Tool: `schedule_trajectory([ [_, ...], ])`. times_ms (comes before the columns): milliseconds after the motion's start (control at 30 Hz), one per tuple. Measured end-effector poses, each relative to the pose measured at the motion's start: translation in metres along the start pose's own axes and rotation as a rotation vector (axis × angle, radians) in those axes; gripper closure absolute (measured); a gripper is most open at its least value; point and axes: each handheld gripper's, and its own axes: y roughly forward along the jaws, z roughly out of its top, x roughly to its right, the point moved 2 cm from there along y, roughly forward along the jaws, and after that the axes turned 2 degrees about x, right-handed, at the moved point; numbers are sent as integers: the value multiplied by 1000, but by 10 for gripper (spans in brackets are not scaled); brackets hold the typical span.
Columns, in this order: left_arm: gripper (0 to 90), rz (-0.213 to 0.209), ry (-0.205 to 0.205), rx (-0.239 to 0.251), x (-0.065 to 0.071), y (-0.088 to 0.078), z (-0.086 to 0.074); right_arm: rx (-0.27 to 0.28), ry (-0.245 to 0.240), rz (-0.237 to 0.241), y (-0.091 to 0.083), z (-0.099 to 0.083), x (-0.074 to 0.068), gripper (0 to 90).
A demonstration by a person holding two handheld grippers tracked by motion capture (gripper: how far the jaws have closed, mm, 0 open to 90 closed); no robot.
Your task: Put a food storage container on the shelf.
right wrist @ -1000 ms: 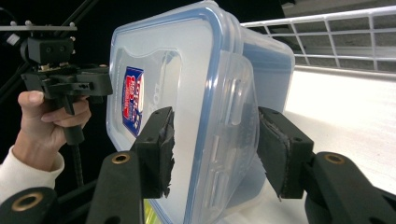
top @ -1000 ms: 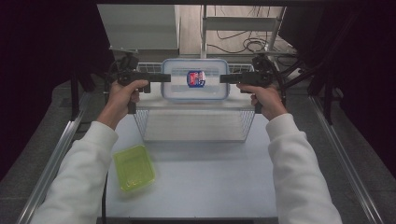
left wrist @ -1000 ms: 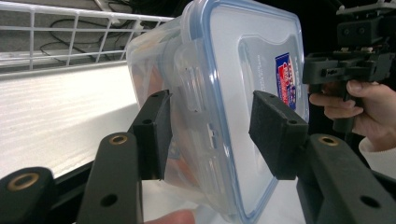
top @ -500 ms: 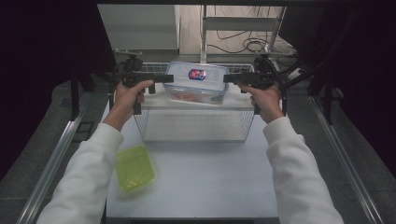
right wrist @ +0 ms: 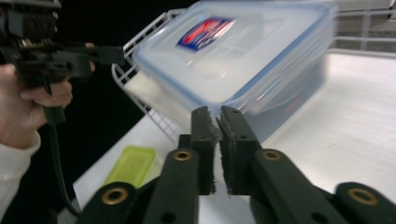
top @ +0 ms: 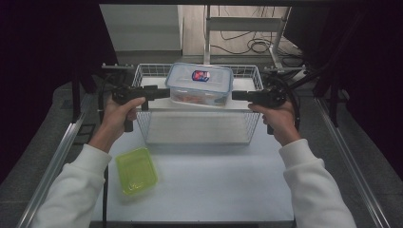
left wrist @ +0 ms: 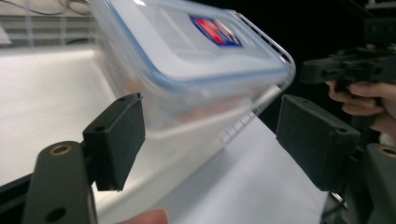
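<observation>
Container (top: 200, 84) with a blue-rimmed lid sits tilted over the far end of my wire basket (top: 197, 124), between both tongs. My left gripper (left wrist: 210, 135) has just been opening, jaws spread clear of the box's end. My right gripper (right wrist: 215, 122) has just closed (nothing between its pads), tips beside the box.

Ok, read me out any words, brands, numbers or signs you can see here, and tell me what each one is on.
Red and blue label on the lid of the clear plastic container: there is print on it, but it is too small and blurred to read in any view.
Green lidded box on the table: no text to be seen.
Wire basket: no text to be seen.
</observation>
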Motion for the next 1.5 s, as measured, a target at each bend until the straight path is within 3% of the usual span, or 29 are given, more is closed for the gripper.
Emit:
schedule_trajectory([
  [100, 225, -25, 9, -10, 7, -3, -8, -18, -29, 4, 4, -5, -5, 885],
  [300, 219, -26, 53, -34, 20, -9, -28, -57, -86, -6, 19, -20, -15, 889],
  [467, 219, -14, 40, -40, 20, -14, -42, -78, -105, -12, 31, -27, -16, 889],
  [633, 220, -2, 28, -50, 15, -12, -48, -68, -93, -27, 42, -23, -11, 889],
  [1033, 220, -7, 10, -63, 11, -8, -52, -22, -38, -84, 45, -17, 9, 890],
  [1500, 217, -10, 10, -70, 12, -6, -54, -2, -20, -86, 45, -17, 13, 890],
])
